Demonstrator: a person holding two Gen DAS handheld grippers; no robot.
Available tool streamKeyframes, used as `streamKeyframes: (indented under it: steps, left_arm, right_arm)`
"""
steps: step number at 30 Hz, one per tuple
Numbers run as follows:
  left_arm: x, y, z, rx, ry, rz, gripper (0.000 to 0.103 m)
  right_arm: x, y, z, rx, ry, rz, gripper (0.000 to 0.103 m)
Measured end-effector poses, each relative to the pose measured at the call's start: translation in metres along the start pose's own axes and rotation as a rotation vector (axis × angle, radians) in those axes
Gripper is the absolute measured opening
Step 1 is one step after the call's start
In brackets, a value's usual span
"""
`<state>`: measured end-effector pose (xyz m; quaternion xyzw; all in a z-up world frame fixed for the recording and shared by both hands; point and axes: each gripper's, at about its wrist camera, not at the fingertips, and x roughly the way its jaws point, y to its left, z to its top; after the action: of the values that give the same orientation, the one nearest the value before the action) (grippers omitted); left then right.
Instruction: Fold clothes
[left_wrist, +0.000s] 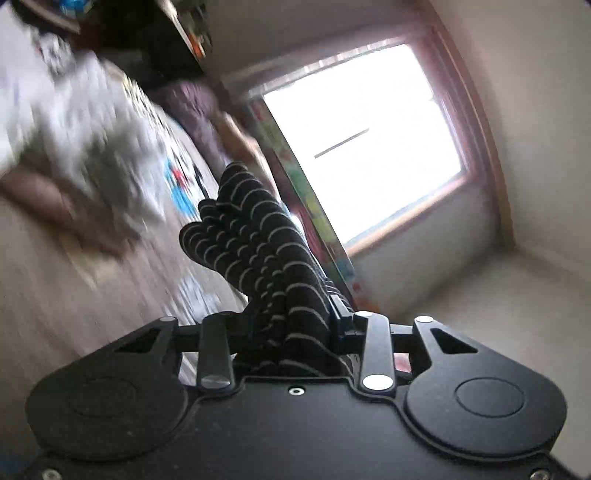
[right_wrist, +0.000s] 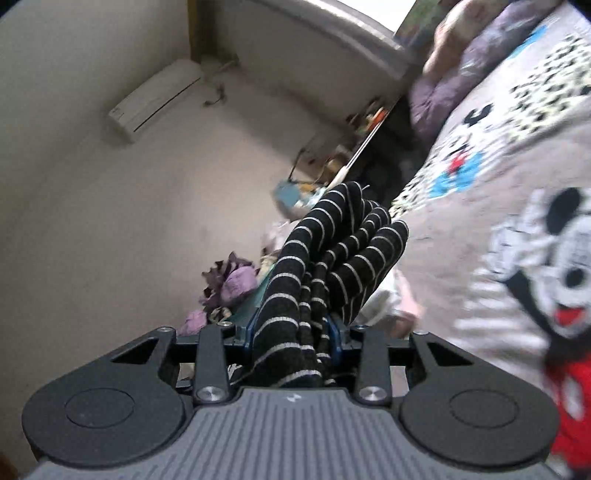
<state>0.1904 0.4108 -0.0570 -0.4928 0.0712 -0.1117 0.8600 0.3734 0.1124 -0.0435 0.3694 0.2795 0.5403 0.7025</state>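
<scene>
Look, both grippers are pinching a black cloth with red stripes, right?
Not quite. Both the left gripper and right gripper do pinch the black cloth, but its stripes are pale, whitish-grey, not red. Both wrist views show this.

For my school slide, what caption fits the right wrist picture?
The right claw clamps a bunched black striped garment above a cartoon-mouse bedsheet.

Black striped garment (left_wrist: 258, 251) bunched, clamped both ends, held up.
</scene>
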Motion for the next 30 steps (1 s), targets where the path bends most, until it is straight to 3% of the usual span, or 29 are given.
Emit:
streamKeyframes:
  steps: [11, 16, 18, 19, 20, 23, 26, 30]
  left_arm:
    - [0.004, -0.016, 0.108, 0.170, -0.121, 0.098, 0.034]
    - [0.016, 0.003, 0.148, 0.135, -0.144, 0.152, 0.034]
    - [0.023, 0.022, 0.160, 0.082, -0.135, 0.225, 0.036]
    - [0.031, 0.033, 0.161, 0.046, -0.107, 0.318, 0.051]
    - [0.040, 0.047, 0.160, 0.004, -0.064, 0.431, 0.056]
    - [0.056, 0.078, 0.154, -0.105, 0.040, 0.607, 0.056]
    - [0.048, 0.069, 0.151, -0.068, 0.010, 0.600, 0.056]
    - [0.043, 0.036, 0.153, 0.073, -0.050, 0.619, 0.056]
  right_arm:
    - [0.128, 0.010, 0.046, 0.004, 0.036, 0.141, 0.037]
    - [0.181, 0.006, 0.059, 0.020, 0.055, 0.176, 0.037]
    - [0.199, -0.010, 0.051, 0.012, 0.080, 0.068, 0.039]
    - [0.207, -0.020, 0.046, 0.005, 0.094, -0.006, 0.046]
    - [0.214, -0.031, 0.039, 0.014, 0.112, -0.086, 0.047]
    - [0.206, -0.054, 0.021, 0.051, 0.100, -0.225, 0.047]
    - [0.188, -0.038, 0.021, -0.053, 0.037, -0.222, 0.047]
    - [0.187, 0.002, 0.026, -0.342, 0.035, -0.269, 0.047]
